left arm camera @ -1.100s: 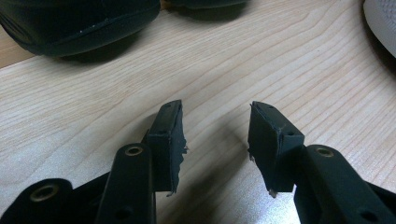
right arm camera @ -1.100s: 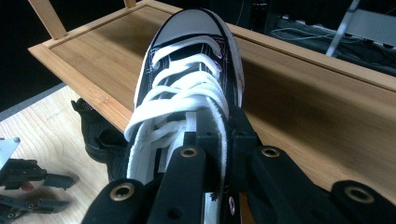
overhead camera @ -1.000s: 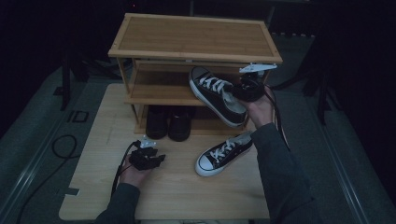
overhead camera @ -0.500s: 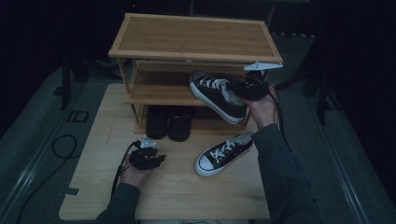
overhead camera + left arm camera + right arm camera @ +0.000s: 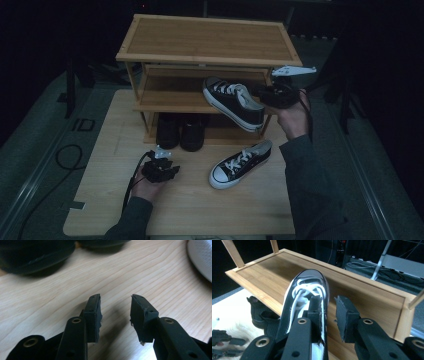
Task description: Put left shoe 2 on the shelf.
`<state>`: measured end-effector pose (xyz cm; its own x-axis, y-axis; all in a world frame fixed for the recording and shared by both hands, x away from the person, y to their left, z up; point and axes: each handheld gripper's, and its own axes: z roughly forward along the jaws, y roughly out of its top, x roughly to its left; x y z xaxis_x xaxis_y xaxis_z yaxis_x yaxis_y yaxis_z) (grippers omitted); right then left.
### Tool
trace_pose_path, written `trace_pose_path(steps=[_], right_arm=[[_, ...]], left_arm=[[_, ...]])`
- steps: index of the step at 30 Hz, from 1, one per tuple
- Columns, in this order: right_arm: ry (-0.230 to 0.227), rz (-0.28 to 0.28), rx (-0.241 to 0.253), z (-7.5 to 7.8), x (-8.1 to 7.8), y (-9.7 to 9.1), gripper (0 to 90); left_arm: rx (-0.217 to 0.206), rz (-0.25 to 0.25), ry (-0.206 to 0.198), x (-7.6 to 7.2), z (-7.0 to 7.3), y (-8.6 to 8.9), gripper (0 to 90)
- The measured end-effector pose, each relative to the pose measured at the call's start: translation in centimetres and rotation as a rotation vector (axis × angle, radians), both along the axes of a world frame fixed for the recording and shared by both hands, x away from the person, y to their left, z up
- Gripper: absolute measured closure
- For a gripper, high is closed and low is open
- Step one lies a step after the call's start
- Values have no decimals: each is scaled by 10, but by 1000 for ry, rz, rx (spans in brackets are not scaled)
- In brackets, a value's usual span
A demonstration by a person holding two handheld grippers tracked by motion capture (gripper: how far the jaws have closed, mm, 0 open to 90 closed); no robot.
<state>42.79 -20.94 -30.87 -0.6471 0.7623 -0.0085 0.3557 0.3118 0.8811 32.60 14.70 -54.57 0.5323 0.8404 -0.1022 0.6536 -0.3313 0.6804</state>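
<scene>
A black-and-white sneaker lies slantwise on the middle shelf of the bamboo shoe rack, its heel over the front edge. My right gripper is at that heel. Its jaws have just been opening: in the right gripper view the pads of the right gripper stand apart, one over the sneaker's opening, one outside its wall, not pressing. The matching sneaker rests on the table. My left gripper sits low on the table; the left gripper's jaws have just been closing, with nothing between them.
A pair of black shoes stands under the rack's lowest shelf, close ahead of the left gripper. The wooden table has bare room in front. A cable lies on the floor at the left.
The right hand has drawn slightly right and up from the sneaker's heel, and its jaws have parted. The sneaker stays on the shelf. The left hand has kept its place.
</scene>
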Motion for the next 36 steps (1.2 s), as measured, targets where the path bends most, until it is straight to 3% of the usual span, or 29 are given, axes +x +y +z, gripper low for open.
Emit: trace_pose_path(steps=[8, 15, 22, 25, 30, 36], right_arm=[[0, -36, 7, 2, -3, -18, 724], [28, -68, -43, -8, -2, -26, 760], [49, -85, -58, -17, -2, -35, 750], [46, -87, -90, -20, -3, -38, 747], [51, -99, -104, -24, -7, -43, 753], [63, -99, -113, -30, -10, -50, 770]], left_arm=[[-14, -24, -31, 1, 9, -15, 670], [18, -43, -55, 9, 13, -34, 897], [9, -40, -91, 18, 19, -57, 900], [10, -43, -105, 23, 21, -70, 900], [40, -49, -113, 36, 23, -91, 900], [55, -15, -122, 55, 18, -110, 900]])
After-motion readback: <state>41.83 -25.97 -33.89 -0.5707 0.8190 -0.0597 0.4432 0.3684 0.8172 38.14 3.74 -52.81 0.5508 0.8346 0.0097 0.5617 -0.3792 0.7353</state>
